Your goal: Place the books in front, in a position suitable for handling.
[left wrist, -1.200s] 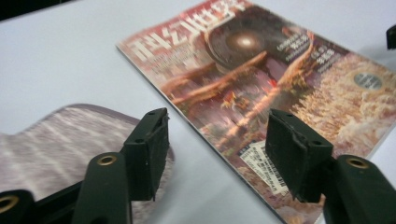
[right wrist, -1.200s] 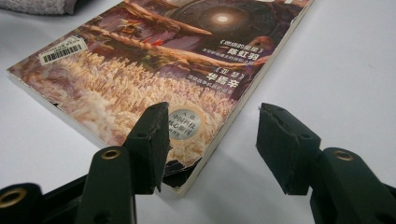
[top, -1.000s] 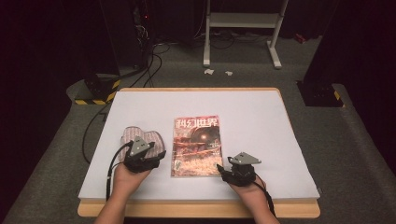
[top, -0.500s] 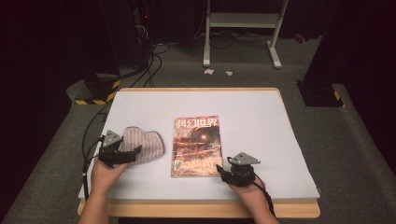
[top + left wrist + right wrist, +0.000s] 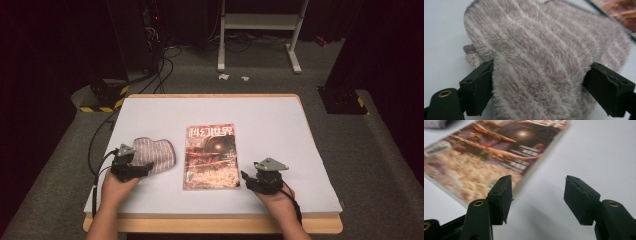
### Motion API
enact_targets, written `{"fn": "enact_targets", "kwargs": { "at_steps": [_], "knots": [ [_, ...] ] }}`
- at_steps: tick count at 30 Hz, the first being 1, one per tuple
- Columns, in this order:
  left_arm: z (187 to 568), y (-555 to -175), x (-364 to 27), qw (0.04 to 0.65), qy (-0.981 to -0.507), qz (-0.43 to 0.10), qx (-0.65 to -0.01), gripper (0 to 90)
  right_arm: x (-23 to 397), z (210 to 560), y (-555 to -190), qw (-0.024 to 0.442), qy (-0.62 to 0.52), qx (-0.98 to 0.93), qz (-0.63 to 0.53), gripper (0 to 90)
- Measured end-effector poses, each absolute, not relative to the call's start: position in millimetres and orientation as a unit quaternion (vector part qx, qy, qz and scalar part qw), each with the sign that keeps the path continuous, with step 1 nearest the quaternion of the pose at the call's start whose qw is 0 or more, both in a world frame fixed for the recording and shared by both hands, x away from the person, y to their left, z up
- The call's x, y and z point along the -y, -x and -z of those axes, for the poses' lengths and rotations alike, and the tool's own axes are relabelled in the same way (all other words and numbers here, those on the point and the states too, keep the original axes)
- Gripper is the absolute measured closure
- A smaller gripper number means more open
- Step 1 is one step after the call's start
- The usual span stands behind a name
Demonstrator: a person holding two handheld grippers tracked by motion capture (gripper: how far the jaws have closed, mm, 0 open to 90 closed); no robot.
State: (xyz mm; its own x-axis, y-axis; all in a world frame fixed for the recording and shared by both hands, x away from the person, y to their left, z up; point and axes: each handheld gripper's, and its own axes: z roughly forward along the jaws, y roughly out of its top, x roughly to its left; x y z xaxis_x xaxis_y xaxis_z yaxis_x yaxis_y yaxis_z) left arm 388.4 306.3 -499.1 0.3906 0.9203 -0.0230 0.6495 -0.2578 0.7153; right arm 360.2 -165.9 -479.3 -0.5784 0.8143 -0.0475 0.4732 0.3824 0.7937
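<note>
A fuzzy grey-and-white striped cloth [image 5: 159, 152] lies on the white table [image 5: 280, 130], left of a magazine [image 5: 210, 157] with a red-brown cover. My left gripper [image 5: 145, 167] is at the cloth's left edge and its jaws have just been opening. In the left gripper view the cloth [image 5: 536, 62] bulges between the wide jaws of this gripper [image 5: 541, 67] and brushes both pads. My right gripper [image 5: 246, 179] is low beside the magazine's near right corner. It [image 5: 539, 180] is open and still widening, with bare table between its jaws and the magazine [image 5: 494, 152] just beyond the left one.
Cables [image 5: 95, 150] hang off the table's left side toward a black-and-yellow base [image 5: 102, 97] on the floor. A white metal stand [image 5: 260, 30] is behind the table. The wooden table edge [image 5: 210, 225] runs along the front.
My left gripper has drawn back from over the cloth to its left edge and come lower, uncovering the cloth. The right gripper has hardly moved.
</note>
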Motion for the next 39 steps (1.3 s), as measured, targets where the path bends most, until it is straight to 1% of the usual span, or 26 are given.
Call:
{"fn": "enact_targets", "kwargs": {
  "at_steps": [2, 3, 5, 7, 9, 16, 20, 23, 26, 27, 34, 39],
  "knots": [
    [503, -389, -304, 0.323, -0.768, -0.213, -0.511, 11.1, 172, 479, -361, 0.227, -0.409, -0.798, -0.38, 39.4],
    [504, -387, -305, 0.328, -0.765, -0.214, -0.511, 12.1, 184, 480, -361, 0.227, -0.428, -0.781, -0.394, 39.4],
    [504, -386, -305, 0.332, -0.763, -0.218, -0.511, 15.0, 193, 484, -360, 0.234, -0.439, -0.767, -0.406, 39.5],
    [504, -385, -305, 0.332, -0.762, -0.223, -0.509, 17.4, 196, 487, -359, 0.231, -0.437, -0.769, -0.406, 39.6],
    [504, -385, -304, 0.332, -0.763, -0.224, -0.508, 20.7, 198, 488, -358, 0.24, -0.434, -0.769, -0.402, 39.7],
    [501, -381, -309, 0.361, -0.756, -0.211, -0.504, 47.2, 199, 492, -354, 0.234, -0.438, -0.769, -0.403, 40.1],
    [499, -379, -310, 0.376, -0.755, -0.199, -0.499, 58.3, 199, 492, -353, 0.237, -0.439, -0.766, -0.405, 40.2],
    [497, -378, -308, 0.379, -0.756, -0.199, -0.495, 63.8, 200, 492, -353, 0.236, -0.443, -0.764, -0.405, 40.5],
    [495, -378, -308, 0.384, -0.756, -0.2, -0.491, 66.6, 201, 493, -353, 0.236, -0.444, -0.764, -0.405, 40.7],
    [492, -377, -307, 0.395, -0.751, -0.199, -0.489, 67.0, 201, 493, -354, 0.237, -0.444, -0.763, -0.406, 40.8],
    [481, -372, -307, 0.431, -0.733, -0.2, -0.486, 67.5, 202, 493, -353, 0.242, -0.441, -0.762, -0.409, 41.0],
    [470, -365, -295, 0.453, -0.731, -0.205, -0.468, 67.3, 202, 492, -353, 0.243, -0.44, -0.76, -0.412, 40.8]
  ]
}}
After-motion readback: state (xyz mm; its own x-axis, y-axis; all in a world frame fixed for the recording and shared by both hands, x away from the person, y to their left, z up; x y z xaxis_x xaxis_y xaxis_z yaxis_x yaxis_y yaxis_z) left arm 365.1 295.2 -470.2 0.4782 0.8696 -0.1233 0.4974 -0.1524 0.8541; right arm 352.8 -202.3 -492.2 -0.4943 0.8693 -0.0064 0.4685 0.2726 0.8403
